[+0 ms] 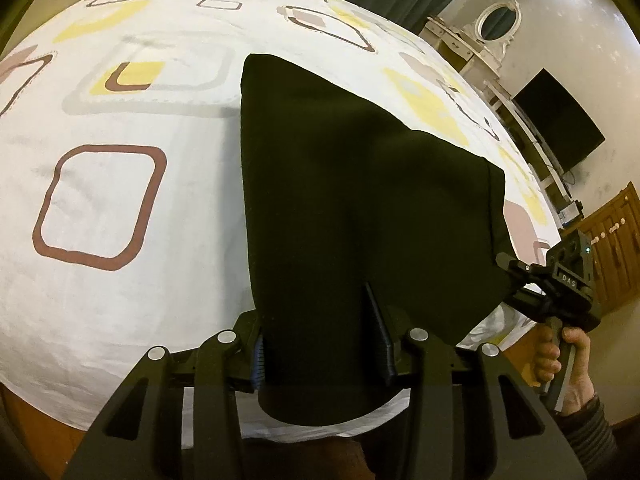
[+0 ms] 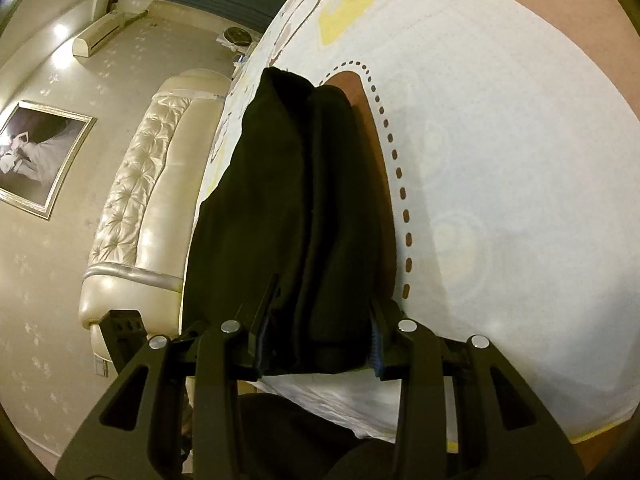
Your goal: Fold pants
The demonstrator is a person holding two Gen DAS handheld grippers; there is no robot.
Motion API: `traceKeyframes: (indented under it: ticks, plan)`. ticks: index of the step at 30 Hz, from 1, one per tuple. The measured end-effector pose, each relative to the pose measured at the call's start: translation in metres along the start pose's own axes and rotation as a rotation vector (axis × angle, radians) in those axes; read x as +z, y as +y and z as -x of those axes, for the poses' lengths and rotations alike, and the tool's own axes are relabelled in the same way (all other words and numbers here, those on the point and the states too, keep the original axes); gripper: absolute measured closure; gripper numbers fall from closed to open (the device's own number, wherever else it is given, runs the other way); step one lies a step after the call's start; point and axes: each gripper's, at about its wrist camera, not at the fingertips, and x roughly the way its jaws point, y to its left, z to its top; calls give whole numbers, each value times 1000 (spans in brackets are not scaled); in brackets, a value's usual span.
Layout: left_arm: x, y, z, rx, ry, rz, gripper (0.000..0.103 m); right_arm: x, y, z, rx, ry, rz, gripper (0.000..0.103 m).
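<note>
Black pants (image 1: 352, 208) spread over bed's patterned sheet (image 1: 100, 200), near edge lifted, far end resting on sheet. Left claw (image 1: 320, 344) clamped on near hem; fabric fills gap between fingers (image 1: 378, 320) and hangs below. Right claw (image 2: 320, 332) grasping bunched pants corner (image 2: 296, 216), folds stacked between blue pads (image 2: 376, 344). Left view: right claw (image 1: 505, 276) grips garment's right corner, right hand (image 1: 560, 364) on handle. Tufted cream headboard (image 2: 136, 208), framed picture (image 2: 40, 156) on wall. Dark screen (image 1: 560, 120), oval mirror (image 1: 498, 22) beyond bed.
</note>
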Motion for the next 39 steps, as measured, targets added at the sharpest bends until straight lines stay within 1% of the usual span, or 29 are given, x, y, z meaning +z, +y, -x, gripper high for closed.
traceKeyframes:
  ticks: [8,11,12,13,14,15,17,18,20,21,23,24,29,33,35,37,39]
  plan:
    - [-1,3,-2,-3,-4,6,58,-2,-6,5,9,-13,3,67]
    - [-2,7,-3,-4,-7,8,55,-2,-6,5,10,-14,3,67]
    - [-2,8,-3,-1,-9,9,50,-2,-4,3,10,-14,2,67]
    - [-3,9,-3,8,-14,9,40,-2,-4,4,13,-13,0,67]
    - [-3,9,-2,22,-22,10,33,-2,-3,3,19,-13,-4,66]
    - [-3,10,0,35,-38,7,25,-2,-4,4,35,-11,-12,64]
    - [-3,10,5,-4,-53,-15,25,2,-7,8,59,2,-22,56]
    - [-2,10,9,-37,-53,-32,24,4,-6,11,68,10,-23,54]
    - [-1,12,18,-85,-68,-42,20,8,-5,17,60,-2,-14,46]
    - [0,16,24,-123,-81,-44,18,12,-5,22,50,-16,-13,44]
    - [4,23,27,-177,-85,-36,17,21,-6,28,47,-42,-14,36]
    - [10,29,25,-201,-77,-29,17,26,-7,29,49,-50,-17,35]
    - [35,47,0,-218,-56,45,17,60,-9,11,56,-54,-30,31]
    - [65,63,-27,-256,-39,150,17,82,-2,-12,57,-38,-31,30]
    - [75,67,-37,-272,-35,185,17,90,-1,-22,54,-27,-31,30]
    - [83,68,-48,-277,-12,195,17,94,2,-31,54,-7,-15,31]
    - [88,64,-58,-253,17,154,17,95,5,-38,24,14,11,42]
